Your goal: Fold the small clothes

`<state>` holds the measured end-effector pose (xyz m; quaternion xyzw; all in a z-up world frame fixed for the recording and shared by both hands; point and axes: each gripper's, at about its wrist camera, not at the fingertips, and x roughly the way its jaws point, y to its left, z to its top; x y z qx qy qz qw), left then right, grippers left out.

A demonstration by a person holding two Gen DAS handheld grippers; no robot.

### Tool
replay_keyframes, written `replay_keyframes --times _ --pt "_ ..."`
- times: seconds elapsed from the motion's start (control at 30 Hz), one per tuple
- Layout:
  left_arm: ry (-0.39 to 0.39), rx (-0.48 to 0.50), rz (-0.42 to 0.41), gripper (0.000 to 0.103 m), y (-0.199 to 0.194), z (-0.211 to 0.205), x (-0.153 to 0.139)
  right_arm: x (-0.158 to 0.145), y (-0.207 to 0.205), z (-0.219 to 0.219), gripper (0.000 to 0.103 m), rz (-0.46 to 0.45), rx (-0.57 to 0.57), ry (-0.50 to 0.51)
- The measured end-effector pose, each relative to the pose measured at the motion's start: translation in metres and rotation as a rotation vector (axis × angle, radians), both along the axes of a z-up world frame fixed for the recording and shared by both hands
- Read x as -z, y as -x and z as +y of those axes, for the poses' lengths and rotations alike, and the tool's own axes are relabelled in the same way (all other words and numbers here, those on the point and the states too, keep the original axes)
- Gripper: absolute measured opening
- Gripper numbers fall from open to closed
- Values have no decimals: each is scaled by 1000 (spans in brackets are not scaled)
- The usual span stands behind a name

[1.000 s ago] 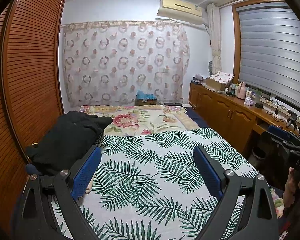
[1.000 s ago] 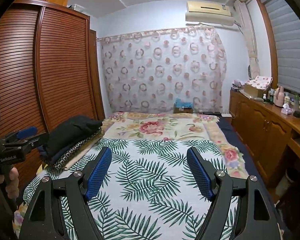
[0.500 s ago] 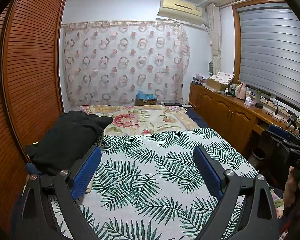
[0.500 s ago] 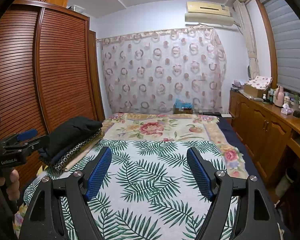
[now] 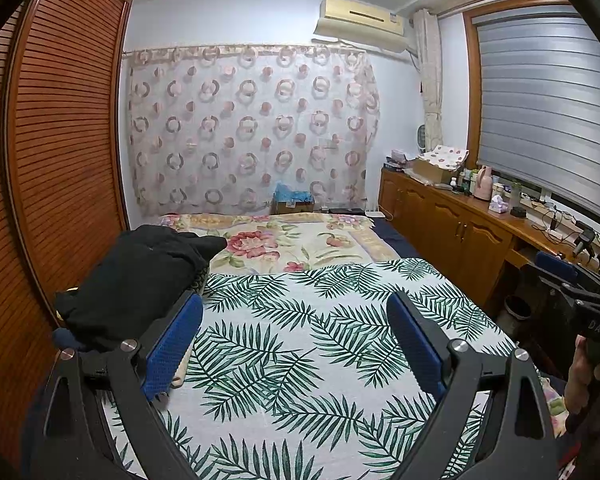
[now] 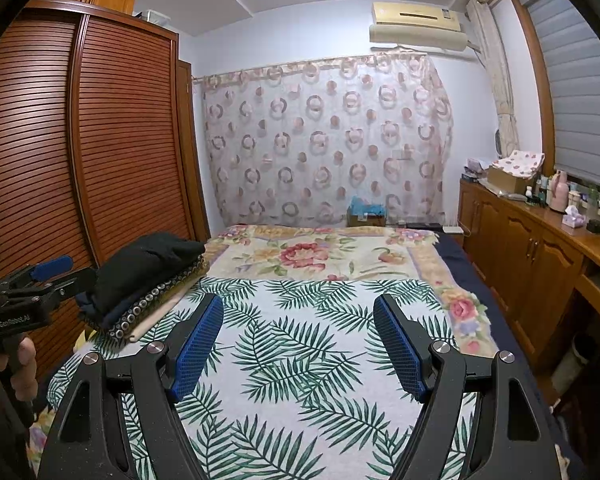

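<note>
A stack of folded clothes with a black garment (image 5: 136, 276) on top sits at the bed's left edge; it also shows in the right wrist view (image 6: 144, 264). My left gripper (image 5: 294, 328) is open and empty above the palm-leaf sheet (image 5: 300, 360), just right of the stack. My right gripper (image 6: 298, 330) is open and empty over the same sheet (image 6: 300, 360). Each gripper shows at the edge of the other's view: the right one (image 5: 572, 284) and the left one (image 6: 40, 276).
A floral blanket (image 5: 296, 240) covers the far half of the bed. A slatted wooden wardrobe (image 6: 100, 140) stands along the left. A wooden cabinet (image 5: 460, 232) with bottles and boxes runs along the right wall. A curtain (image 5: 252, 128) hangs at the back.
</note>
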<state>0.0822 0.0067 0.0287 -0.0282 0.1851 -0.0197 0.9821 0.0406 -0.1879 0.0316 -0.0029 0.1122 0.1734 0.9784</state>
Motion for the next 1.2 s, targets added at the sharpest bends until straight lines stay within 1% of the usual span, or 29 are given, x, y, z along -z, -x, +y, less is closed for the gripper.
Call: replay_keyframes --times 0.27,0.4,1.2 --pt "0 1 -2 94 0 0 0 0 -1 -5 79 3 -1 1" --pt "2 2 -10 94 4 0 -5 0 -2 -6 79 2 -2 1" --pt "1 3 -11 94 3 1 -3 1 -2 -7 79 0 -2 -2"
